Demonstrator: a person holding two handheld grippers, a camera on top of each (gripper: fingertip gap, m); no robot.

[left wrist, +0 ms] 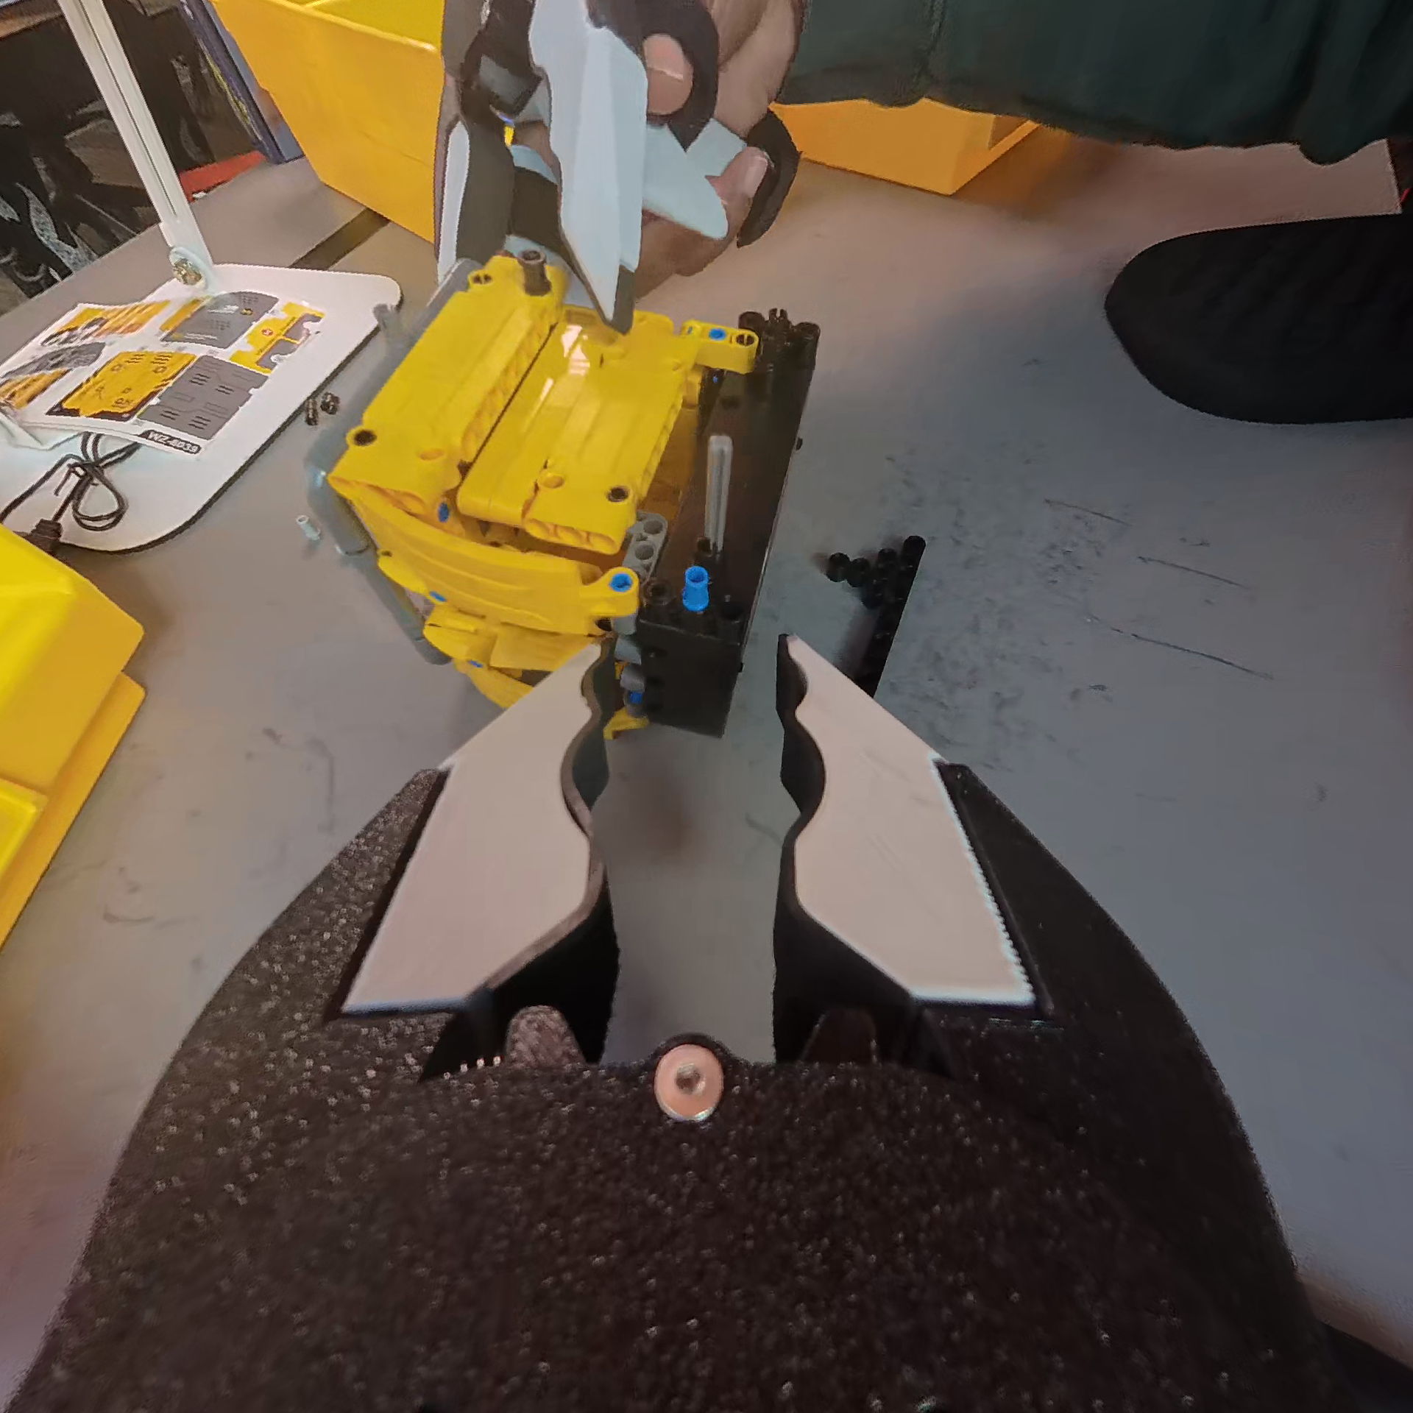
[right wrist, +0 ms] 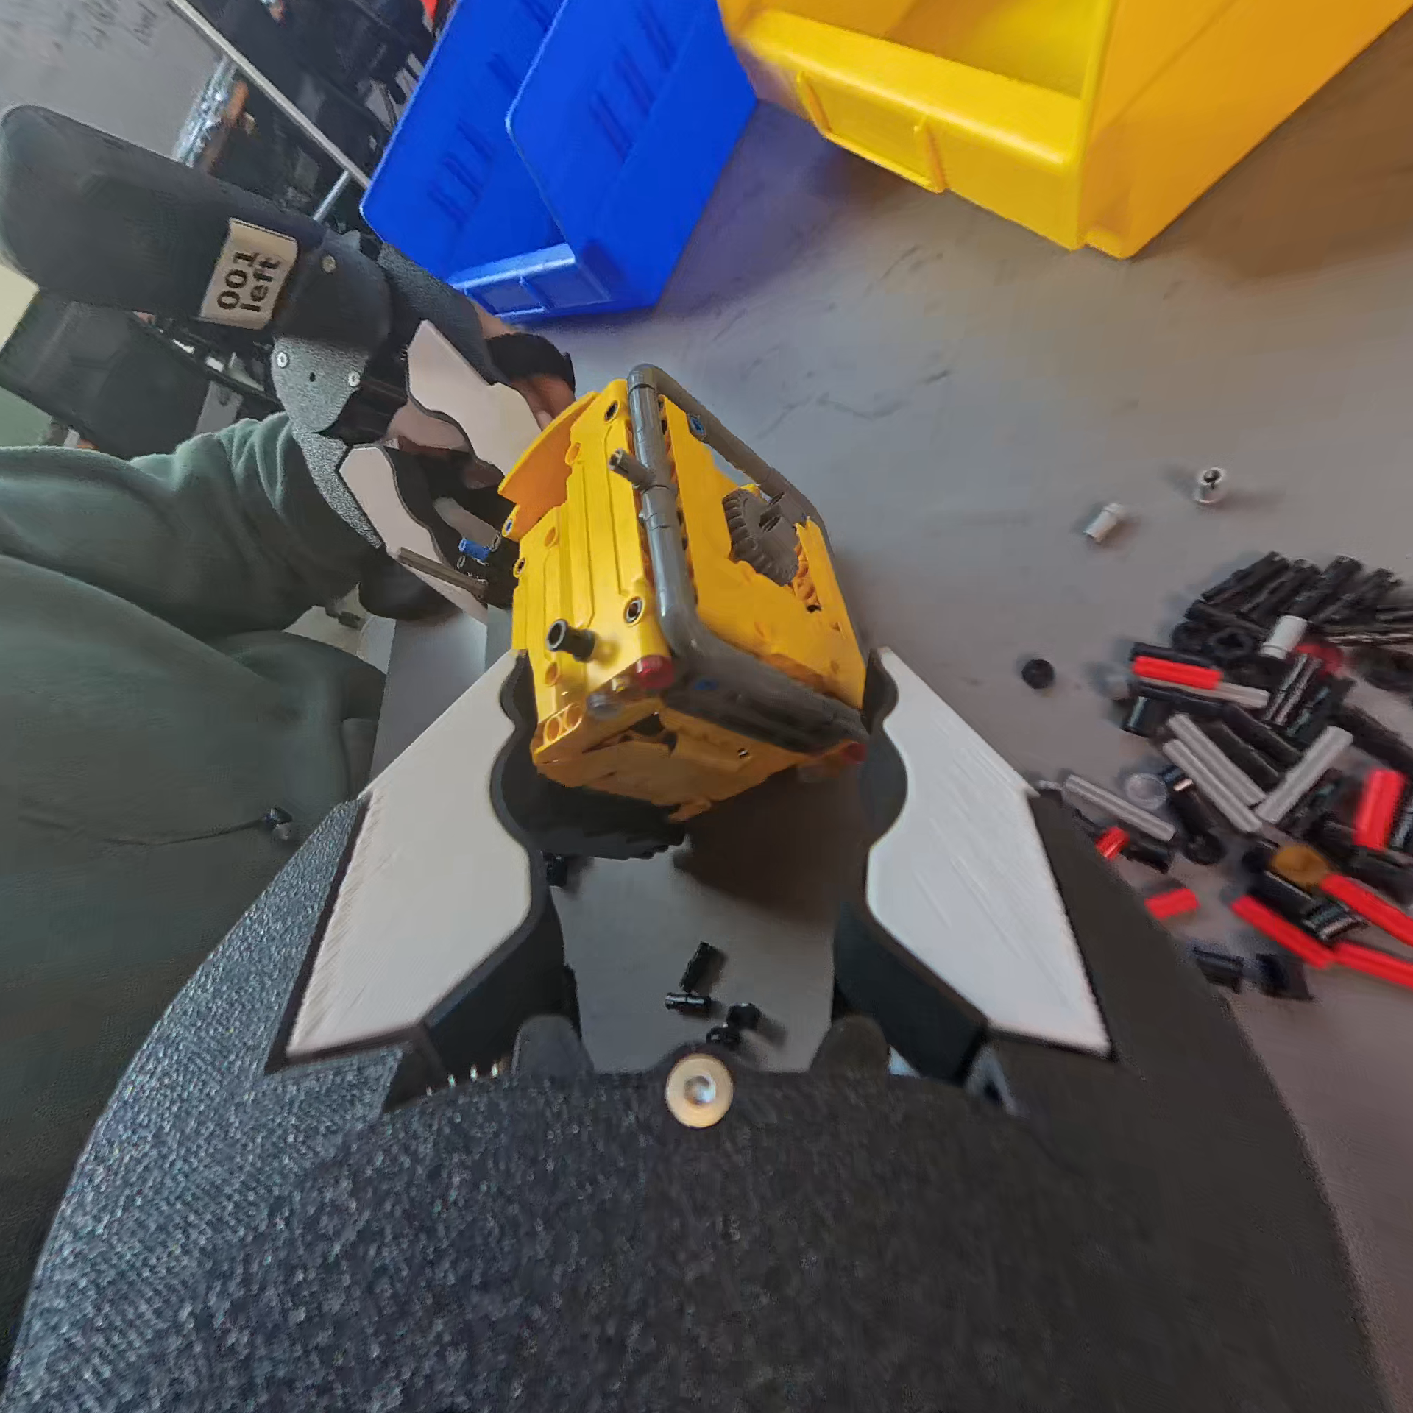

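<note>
Left wrist view: left gripper (left wrist: 692,661) jaws parted, nothing between them; the model (left wrist: 535,474) sits on the table (left wrist: 1070,612) just beyond its tips, long axis running near-to-far.

Right wrist view: right gripper (right wrist: 692,677) spread wide, straddling the model's near end, probably touching both sides. Yellow brick body, grey tube frame, dark gear. Loose pins (right wrist: 1300,764) right.

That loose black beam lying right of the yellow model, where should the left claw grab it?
Likely its long straight arm, from above, with the left claw's jaws across the narrow width. The black beam lies flat on the table, apart from the model, so both thin sides are free.
</note>
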